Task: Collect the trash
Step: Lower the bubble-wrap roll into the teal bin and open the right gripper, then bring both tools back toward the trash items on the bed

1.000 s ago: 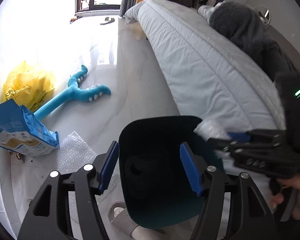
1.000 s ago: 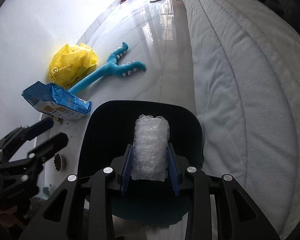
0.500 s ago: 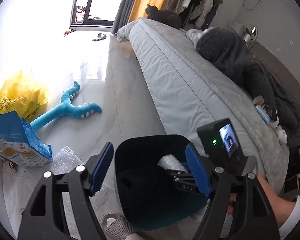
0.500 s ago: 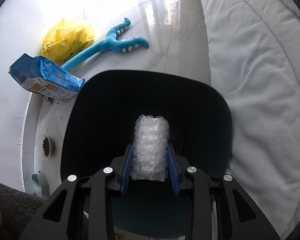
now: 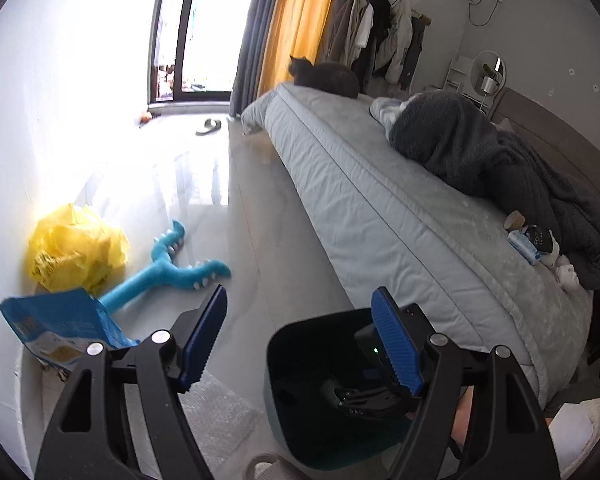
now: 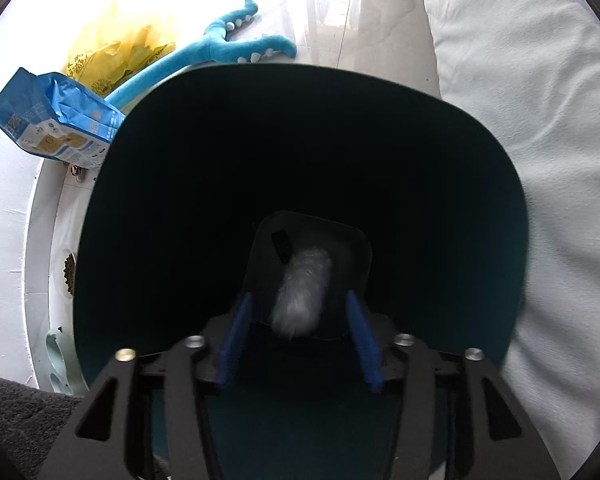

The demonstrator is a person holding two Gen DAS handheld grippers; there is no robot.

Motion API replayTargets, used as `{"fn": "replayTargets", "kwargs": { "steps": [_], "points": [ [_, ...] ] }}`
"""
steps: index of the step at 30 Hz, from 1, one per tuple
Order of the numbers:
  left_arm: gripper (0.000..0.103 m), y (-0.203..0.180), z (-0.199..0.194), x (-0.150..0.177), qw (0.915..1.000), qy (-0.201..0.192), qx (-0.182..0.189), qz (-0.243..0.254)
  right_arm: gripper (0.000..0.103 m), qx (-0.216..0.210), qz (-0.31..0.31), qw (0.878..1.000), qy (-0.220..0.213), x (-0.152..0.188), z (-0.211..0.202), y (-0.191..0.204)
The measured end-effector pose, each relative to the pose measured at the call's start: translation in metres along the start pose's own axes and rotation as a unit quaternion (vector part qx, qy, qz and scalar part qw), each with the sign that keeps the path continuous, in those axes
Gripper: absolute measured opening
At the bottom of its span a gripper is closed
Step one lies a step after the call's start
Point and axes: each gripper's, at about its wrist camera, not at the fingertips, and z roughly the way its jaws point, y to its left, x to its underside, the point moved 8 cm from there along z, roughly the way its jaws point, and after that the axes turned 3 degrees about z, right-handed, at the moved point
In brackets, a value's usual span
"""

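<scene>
Two blue pads frame the left wrist view, where the left claw [image 5: 298, 340] stands wide apart with nothing between its pads. Below and right of it a dark bin [image 5: 300, 364] sits on the pale floor [image 5: 260, 240], close against the side of the bed [image 5: 380, 208]. The right claw's black body [image 5: 364, 396] reaches down into the bin's mouth. A flat sheet of bubble wrap [image 5: 216, 412] lies on the floor just left of the bin. Further left are a blue bag [image 5: 60, 324], a teal plush toy [image 5: 168, 268] and a crumpled yellow bag [image 5: 76, 252]. A dark cat [image 5: 324, 76] rests at the far end of the bed.

From the right wrist view, the right claw [image 6: 300, 340] points down inside the bin [image 6: 180, 160], its jaws opening. The roll of bubble wrap [image 6: 304, 292] lies between the pads, touching neither, blurred, over the bin's dark bottom.
</scene>
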Motion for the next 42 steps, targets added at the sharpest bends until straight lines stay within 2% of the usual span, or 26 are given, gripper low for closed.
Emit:
{"fn": "replayTargets", "kwargs": {
  "steps": [2,4,7,11,17,20,26,32,38,42],
  "points": [
    [0.082,0.004,-0.005,-0.004,0.9999,-0.005,-0.014,0.002,0.063,0.001,-0.001,1.0,0.002,0.0,0.002,0.002],
    [0.083,0.008,-0.01,-0.008,0.9997,-0.013,-0.017,-0.007,0.072,0.003,-0.004,1.0,-0.001,-0.001,0.004,0.003],
    [0.084,0.014,-0.014,-0.013,0.9995,-0.016,-0.022,-0.018,0.078,0.004,-0.007,1.0,-0.005,-0.002,0.004,0.003],
    [0.087,0.018,-0.02,-0.022,0.999,-0.022,-0.023,-0.032,0.082,0.002,-0.011,1.0,-0.01,-0.005,0.002,0.003],
    [0.094,0.01,-0.032,-0.036,0.9988,-0.033,-0.033,-0.018,0.084,0.0,-0.025,0.999,-0.034,-0.008,-0.014,0.006],
    [0.095,0.003,-0.039,-0.045,0.9985,-0.04,-0.036,-0.014,0.085,0.001,-0.038,0.997,-0.06,-0.014,-0.034,0.005],
    [0.096,-0.013,-0.048,-0.063,0.9978,-0.058,-0.033,-0.007,0.086,-0.003,-0.042,0.99,-0.138,-0.023,-0.093,-0.004],
    [0.097,-0.048,-0.048,-0.074,0.9979,-0.061,-0.008,0.02,0.087,-0.026,-0.041,0.977,-0.208,-0.023,-0.152,-0.015],
    [0.097,-0.08,-0.048,-0.08,0.9964,-0.077,0.002,0.036,0.087,-0.02,-0.043,0.966,-0.253,-0.017,-0.192,-0.031],
    [0.097,-0.1,-0.047,-0.089,0.9958,-0.084,0.018,0.031,0.087,-0.013,-0.039,0.958,-0.285,-0.009,-0.221,-0.056]
  ]
}}
